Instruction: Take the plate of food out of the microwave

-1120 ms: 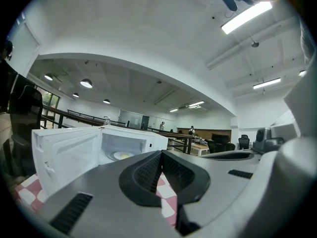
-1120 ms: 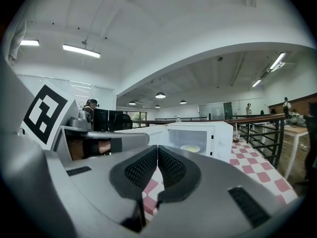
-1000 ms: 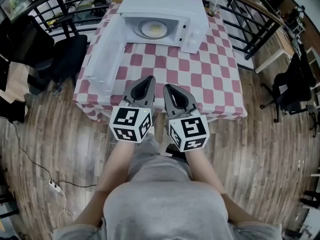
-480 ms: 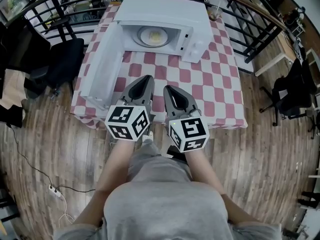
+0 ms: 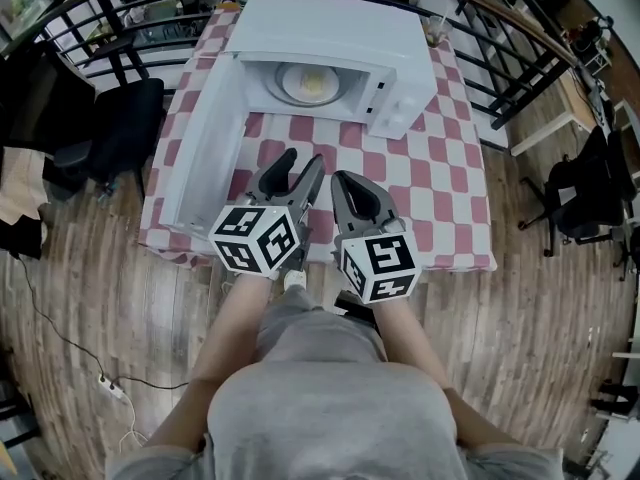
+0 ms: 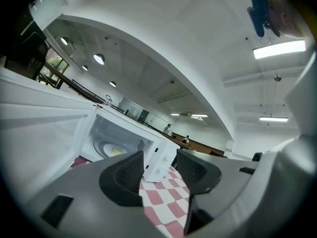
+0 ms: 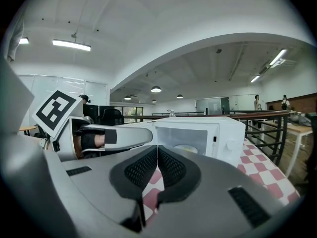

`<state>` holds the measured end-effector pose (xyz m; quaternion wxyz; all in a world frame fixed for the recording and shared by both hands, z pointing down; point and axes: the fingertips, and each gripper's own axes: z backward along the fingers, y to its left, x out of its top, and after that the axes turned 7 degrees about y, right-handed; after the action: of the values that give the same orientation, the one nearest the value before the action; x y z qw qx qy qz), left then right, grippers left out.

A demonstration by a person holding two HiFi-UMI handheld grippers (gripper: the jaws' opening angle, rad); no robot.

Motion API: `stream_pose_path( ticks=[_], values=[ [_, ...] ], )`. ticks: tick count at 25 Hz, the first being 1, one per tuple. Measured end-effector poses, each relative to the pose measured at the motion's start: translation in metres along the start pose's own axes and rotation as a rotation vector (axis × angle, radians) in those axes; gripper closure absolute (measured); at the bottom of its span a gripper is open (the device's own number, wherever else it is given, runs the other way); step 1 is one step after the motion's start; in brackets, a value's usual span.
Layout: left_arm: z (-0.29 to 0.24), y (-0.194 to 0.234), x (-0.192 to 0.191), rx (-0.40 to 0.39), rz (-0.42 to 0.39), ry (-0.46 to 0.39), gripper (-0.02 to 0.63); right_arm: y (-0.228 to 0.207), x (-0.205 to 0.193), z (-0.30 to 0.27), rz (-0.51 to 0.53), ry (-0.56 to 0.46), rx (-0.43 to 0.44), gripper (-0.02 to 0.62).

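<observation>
Plate of food (image 5: 305, 83) sits inside the microwave (image 5: 320, 23), which stands open. Bench (image 5: 440, 178) with red-and-white checked cloth carries the white microwave at its far end. Next the microwave door (image 5: 205, 138), swung out to the left and reaching toward the near bench edge. Left claw (image 5: 302, 164) is over the near part of the bench, just beside the door, pointing at the microwave. Its jaws are apart and have just been opening, with nothing between them, only cloth and the microwave front beyond. Right claw (image 5: 344, 179) is just beside the left one, jaws closed pad to pad, empty. Both claws are well apart from the plate. Plate is pale, with yellowish food in the middle.
</observation>
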<state>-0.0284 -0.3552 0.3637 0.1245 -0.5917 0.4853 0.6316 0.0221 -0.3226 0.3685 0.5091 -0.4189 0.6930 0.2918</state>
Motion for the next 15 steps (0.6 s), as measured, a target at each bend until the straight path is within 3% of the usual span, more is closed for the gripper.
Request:
stream_pose_path(
  ticks=[9,15],
  values=[
    [-0.035,0.029,0.004,-0.045,0.045,0.033,0.411,-0.020,0.004,-0.036,-0.011,0.019,-0.027,0.569],
    [-0.055,0.047,0.006,-0.070,0.126,0.043,0.411,-0.031,0.005,-0.052,-0.023,0.028,-0.049,0.569]
  ],
)
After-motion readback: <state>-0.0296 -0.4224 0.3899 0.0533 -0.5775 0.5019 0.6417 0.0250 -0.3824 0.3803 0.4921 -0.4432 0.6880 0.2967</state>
